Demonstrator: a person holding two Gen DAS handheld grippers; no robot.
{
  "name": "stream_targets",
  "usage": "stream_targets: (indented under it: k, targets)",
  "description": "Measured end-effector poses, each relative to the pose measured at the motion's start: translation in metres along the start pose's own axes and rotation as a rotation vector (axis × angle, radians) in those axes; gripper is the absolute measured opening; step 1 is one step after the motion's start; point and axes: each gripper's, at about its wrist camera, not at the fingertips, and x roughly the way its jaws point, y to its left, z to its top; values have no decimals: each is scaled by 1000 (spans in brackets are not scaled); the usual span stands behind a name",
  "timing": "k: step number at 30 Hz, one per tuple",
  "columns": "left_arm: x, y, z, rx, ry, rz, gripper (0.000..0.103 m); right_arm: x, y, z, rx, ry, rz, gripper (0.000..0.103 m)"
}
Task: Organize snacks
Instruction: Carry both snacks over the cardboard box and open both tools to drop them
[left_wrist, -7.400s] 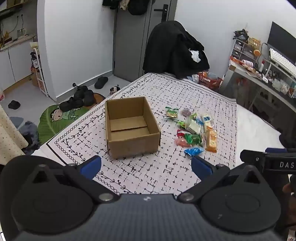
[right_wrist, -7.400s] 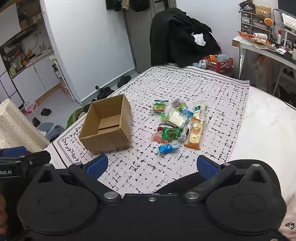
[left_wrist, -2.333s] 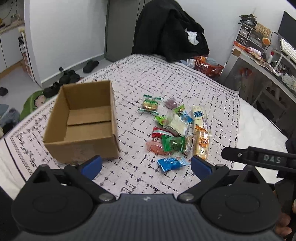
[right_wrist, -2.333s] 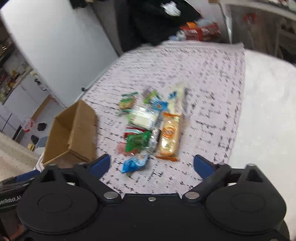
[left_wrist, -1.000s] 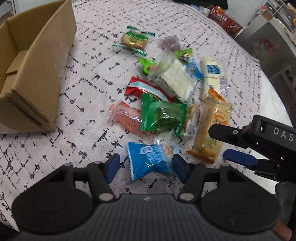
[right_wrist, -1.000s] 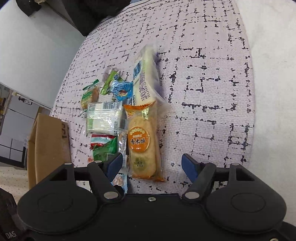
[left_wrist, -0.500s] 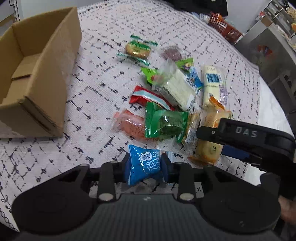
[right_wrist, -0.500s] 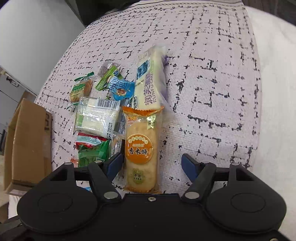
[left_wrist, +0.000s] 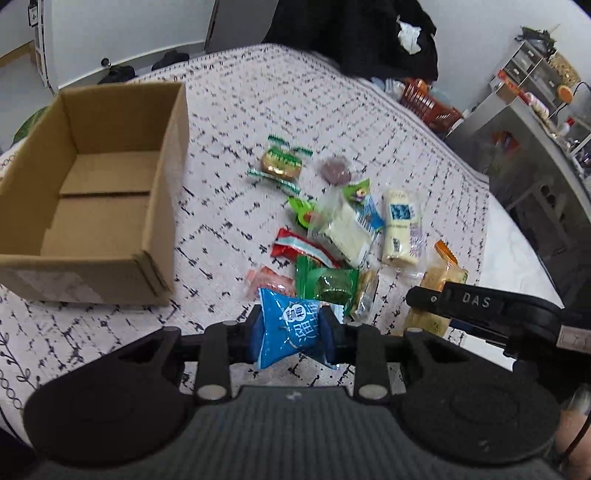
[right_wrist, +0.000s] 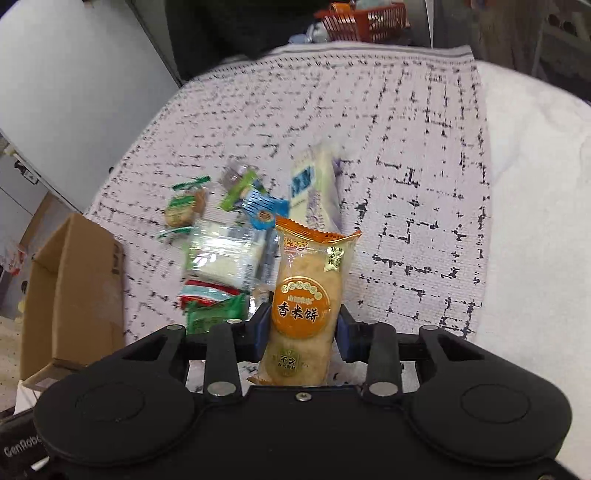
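You have a hand-held gripper in each hand, both angled down over a bed covered with a white blanket patterned in black dashes. Your left hand-held gripper is clenched on a small blue snack packet, its pads pressing the packet's two sides, and the packet looks lifted clear of the blanket. Your right hand-held gripper has its jaws closing on a long orange rice cracker pack, which sits between the pads at its lower half. That pack's long axis runs straight away from you along the gripper's fingers, its crimped orange top pointing forward and up toward the far end of the bed; the blue packet is squarish, its printed face toward you. The remaining snacks lie in a loose pile on the blanket ahead of both grippers, and the open, empty cardboard box stands to your left of the pile, near it but apart. The risks, as a judgement: the cracker pack is gripped low, so its free upper end could swing or pivot out as you carry it, and a hard squeeze could break the crackers inside. The slick blue wrapper could slide from the pads, and both grippers heading for one box could collide at its rim
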Motion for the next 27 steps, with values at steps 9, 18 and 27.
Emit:
stream_targets:
  k: [9,18,27]
  targets:
    - [-41,18,10,-9,-66,-20,30,-35,27,-9,-15,-50,30,35]
    - [-87,41,36,-79,-156,-36,30,-72,68,-6,-93,-69,77,35]
    - [-115,62,55,-77,-185,-32,30,-93,102,4,-126,-114,104,35]
